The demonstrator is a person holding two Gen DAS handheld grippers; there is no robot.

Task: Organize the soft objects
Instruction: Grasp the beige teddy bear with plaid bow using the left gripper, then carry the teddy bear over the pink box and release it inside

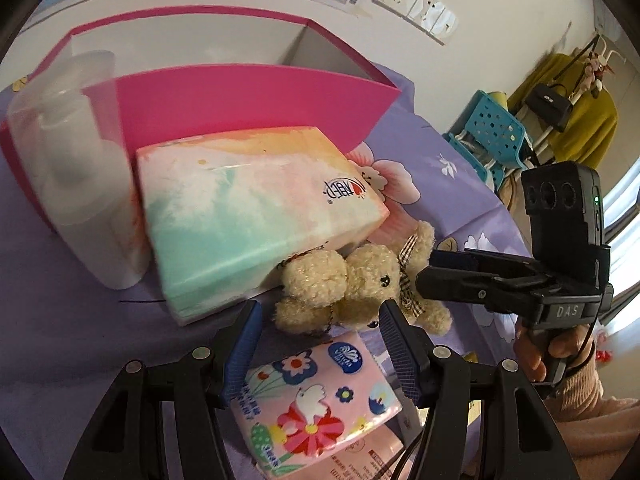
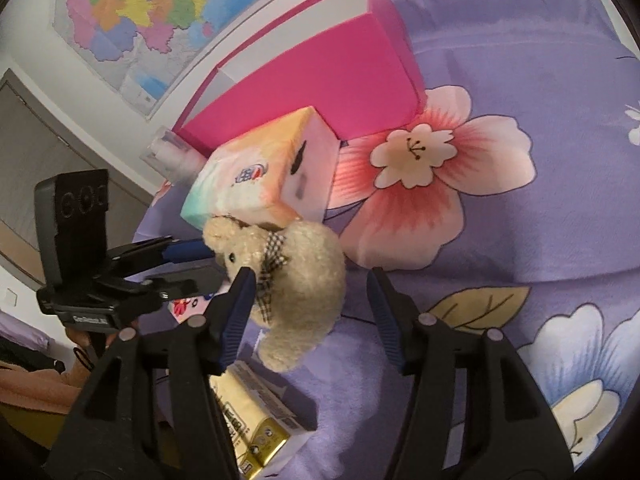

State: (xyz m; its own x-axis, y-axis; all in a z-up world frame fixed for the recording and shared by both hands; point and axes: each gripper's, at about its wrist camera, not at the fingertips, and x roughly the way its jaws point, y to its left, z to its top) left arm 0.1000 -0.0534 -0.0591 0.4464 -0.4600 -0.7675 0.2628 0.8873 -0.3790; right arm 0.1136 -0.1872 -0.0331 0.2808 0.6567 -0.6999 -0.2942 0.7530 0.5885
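A beige teddy bear (image 1: 352, 284) with a checked bow lies on the purple flowered bedsheet (image 1: 60, 300). Its top is tucked under a pastel tissue pack (image 1: 256, 208) that leans against a pink open box (image 1: 256, 96). My left gripper (image 1: 320, 316) is open, its fingers on either side of the bear's lower part, above a pink flowered tissue pack (image 1: 316, 404). My right gripper (image 2: 308, 280) is open around the bear (image 2: 304, 280); it shows in the left wrist view (image 1: 440, 272) touching the bear's side. The left gripper (image 2: 192, 264) reaches the bear's head from the left.
A clear plastic bottle (image 1: 72, 160) stands left of the pastel pack (image 2: 256, 176), against the pink box (image 2: 320, 76). A yellow tissue pack (image 2: 256, 428) lies under my right gripper. A blue stool (image 1: 492, 128) and a clothes rack (image 1: 576, 92) stand beyond the bed. The bedsheet (image 2: 500, 240) spreads to the right.
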